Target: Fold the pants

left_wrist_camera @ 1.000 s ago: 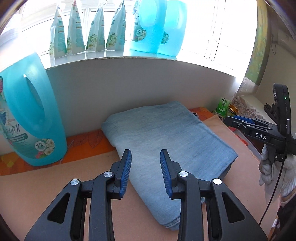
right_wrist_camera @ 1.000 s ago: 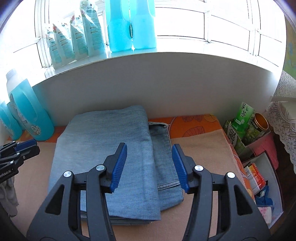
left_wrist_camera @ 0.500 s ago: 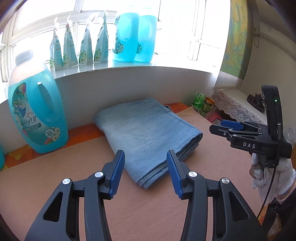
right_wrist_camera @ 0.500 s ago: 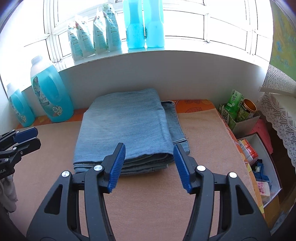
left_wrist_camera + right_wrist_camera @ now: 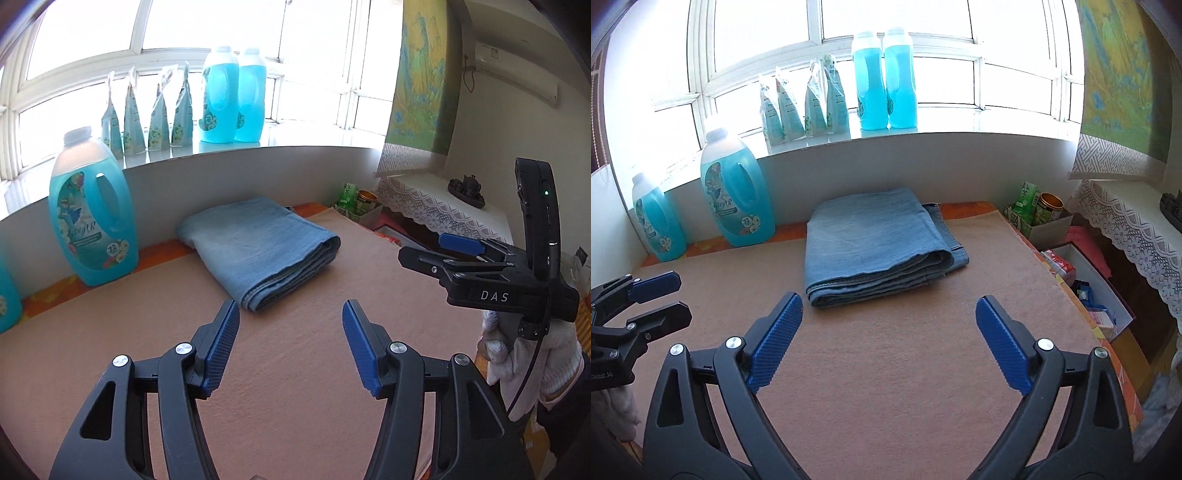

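Beyond both spread claws (image 5: 290, 345) (image 5: 888, 334), folded pants (image 5: 879, 243) lie untouched.

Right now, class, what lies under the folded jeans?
The folded jeans rest on a tan mat, with an orange cloth showing at the back edge. Whatever sits directly beneath the jeans is covered and cannot be seen.

The pants (image 5: 875, 240) are light blue denim, folded into a flat, thick, roughly square stack of several layers. They lie on the tan counter (image 5: 886, 369) toward twelve o'clock, close to the white wall under the window. The stacked edges face six o'clock; a narrower lower layer with a stitched hem sticks out at three o'clock. Nothing is touching them (image 5: 258, 247).
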Demonstrator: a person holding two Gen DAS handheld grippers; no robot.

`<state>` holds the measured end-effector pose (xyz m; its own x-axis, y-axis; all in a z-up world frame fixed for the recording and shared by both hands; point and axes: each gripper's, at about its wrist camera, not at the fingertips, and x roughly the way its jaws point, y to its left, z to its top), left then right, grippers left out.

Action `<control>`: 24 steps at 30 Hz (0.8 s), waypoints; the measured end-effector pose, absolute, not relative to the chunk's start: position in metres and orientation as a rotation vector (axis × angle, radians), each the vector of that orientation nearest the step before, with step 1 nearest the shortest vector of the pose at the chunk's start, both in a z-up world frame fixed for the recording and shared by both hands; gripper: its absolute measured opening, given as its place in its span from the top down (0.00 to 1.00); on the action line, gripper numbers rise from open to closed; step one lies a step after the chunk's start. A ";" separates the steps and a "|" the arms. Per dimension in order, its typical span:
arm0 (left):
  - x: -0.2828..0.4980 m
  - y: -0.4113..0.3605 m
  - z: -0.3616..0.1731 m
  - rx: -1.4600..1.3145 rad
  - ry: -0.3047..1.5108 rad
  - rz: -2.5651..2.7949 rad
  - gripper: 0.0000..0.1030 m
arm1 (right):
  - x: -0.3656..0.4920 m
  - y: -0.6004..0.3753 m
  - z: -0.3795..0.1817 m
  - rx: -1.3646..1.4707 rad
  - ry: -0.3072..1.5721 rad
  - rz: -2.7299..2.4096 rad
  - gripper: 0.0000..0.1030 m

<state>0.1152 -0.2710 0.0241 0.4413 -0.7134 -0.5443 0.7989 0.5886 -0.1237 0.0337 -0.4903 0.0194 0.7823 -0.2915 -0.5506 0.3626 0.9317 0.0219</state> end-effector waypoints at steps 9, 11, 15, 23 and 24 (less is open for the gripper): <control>0.065 -0.207 0.019 0.154 0.586 -0.926 0.32 | -0.031 -0.430 0.027 0.145 0.491 -0.358 0.00; 0.053 -0.192 0.017 0.152 0.574 -0.916 0.30 | -0.044 -0.415 0.026 0.130 0.472 -0.378 0.00; 0.027 -0.168 0.010 0.175 0.538 -0.891 0.25 | -0.066 -0.392 0.017 0.125 0.458 -0.409 0.00; -0.002 -0.131 -0.014 0.123 0.566 -0.829 0.22 | -0.100 -0.366 -0.008 0.213 0.471 -0.421 0.00; -0.004 -0.128 -0.016 0.119 0.575 -0.820 0.22 | -0.104 -0.365 -0.009 0.217 0.471 -0.426 0.00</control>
